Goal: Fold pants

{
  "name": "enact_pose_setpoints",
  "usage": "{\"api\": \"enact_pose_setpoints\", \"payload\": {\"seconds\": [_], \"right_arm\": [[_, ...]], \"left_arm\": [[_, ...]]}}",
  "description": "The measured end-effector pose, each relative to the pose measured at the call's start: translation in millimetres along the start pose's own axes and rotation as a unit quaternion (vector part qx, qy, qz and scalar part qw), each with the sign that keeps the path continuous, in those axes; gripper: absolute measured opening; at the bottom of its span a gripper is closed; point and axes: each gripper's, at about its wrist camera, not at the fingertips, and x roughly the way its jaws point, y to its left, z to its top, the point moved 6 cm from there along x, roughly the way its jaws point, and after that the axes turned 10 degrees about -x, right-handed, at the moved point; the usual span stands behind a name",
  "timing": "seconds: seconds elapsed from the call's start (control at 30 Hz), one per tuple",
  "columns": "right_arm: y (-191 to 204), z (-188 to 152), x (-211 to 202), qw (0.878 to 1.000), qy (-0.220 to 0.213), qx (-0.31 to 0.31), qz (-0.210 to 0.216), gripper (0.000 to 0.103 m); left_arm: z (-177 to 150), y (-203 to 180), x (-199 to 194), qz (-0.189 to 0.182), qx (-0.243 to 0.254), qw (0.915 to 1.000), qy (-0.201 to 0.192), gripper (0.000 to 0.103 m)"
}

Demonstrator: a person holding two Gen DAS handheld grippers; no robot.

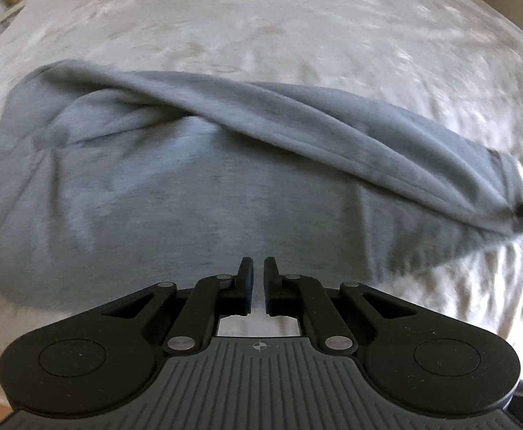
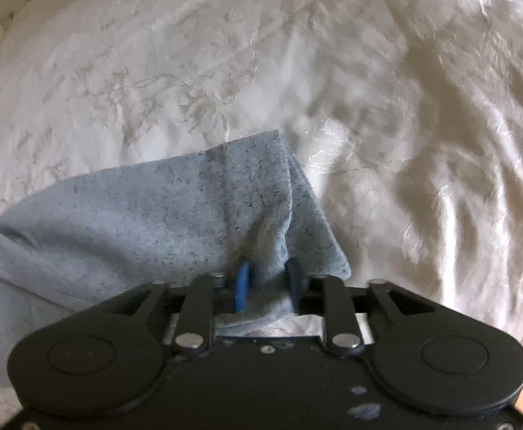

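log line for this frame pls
task: fold pants | left gripper: shut, empty | right gripper: shut on pants | surface: bedspread

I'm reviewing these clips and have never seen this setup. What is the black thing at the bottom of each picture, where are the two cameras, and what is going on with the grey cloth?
There is no robot arm. A person holds a two-finger gripper in each hand, and a fisheye camera on each one looks forward along its fingers, so the black mechanism at the bottom is the gripper itself.

In the left wrist view, the left gripper hovers over grey pants spread on a white bedspread. Its fingers are nearly together and hold nothing.

In the right wrist view, the right gripper pinches a bunched end of the pants between its blue-padded fingers. The left view shows that end pulled taut at its right edge.
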Motion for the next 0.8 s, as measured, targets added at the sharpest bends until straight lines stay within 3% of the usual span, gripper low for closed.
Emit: {"api": "enact_pose_setpoints", "payload": {"seconds": [0.07, 0.17, 0.23, 0.4, 0.57, 0.8], "right_arm": [[0.0, 4.8, -9.0, 1.000, -0.017, 0.000, -0.007, 0.038], [0.7, 18.1, -34.4, 0.997, -0.065, -0.003, -0.030, 0.050], [6.8, 26.4, -52.2, 0.994, -0.098, -0.009, -0.043, 0.050], [53.0, 43.5, -70.4, 0.989, -0.142, -0.040, -0.013, 0.052], [144.9, 41.0, -82.9, 0.985, -0.149, -0.079, 0.048, 0.056], [331.4, 32.8, -94.2, 0.964, -0.156, -0.173, 0.131, 0.062]], "left_arm": [[6.2, 18.7, -5.4, 0.010, -0.027, 0.9995, -0.010, 0.006], [14.0, 48.3, -10.0, 0.031, -0.051, 0.9981, -0.019, 0.006], [20.0, 71.8, -10.9, 0.042, -0.064, 0.9967, -0.026, 0.006], [40.4, 136.9, -5.2, 0.060, -0.091, 0.9933, -0.039, 0.006], [63.8, 207.3, 10.0, 0.054, -0.111, 0.9917, -0.036, 0.006], [107.7, 293.9, 34.0, 0.045, -0.128, 0.9897, -0.045, 0.006]]}}
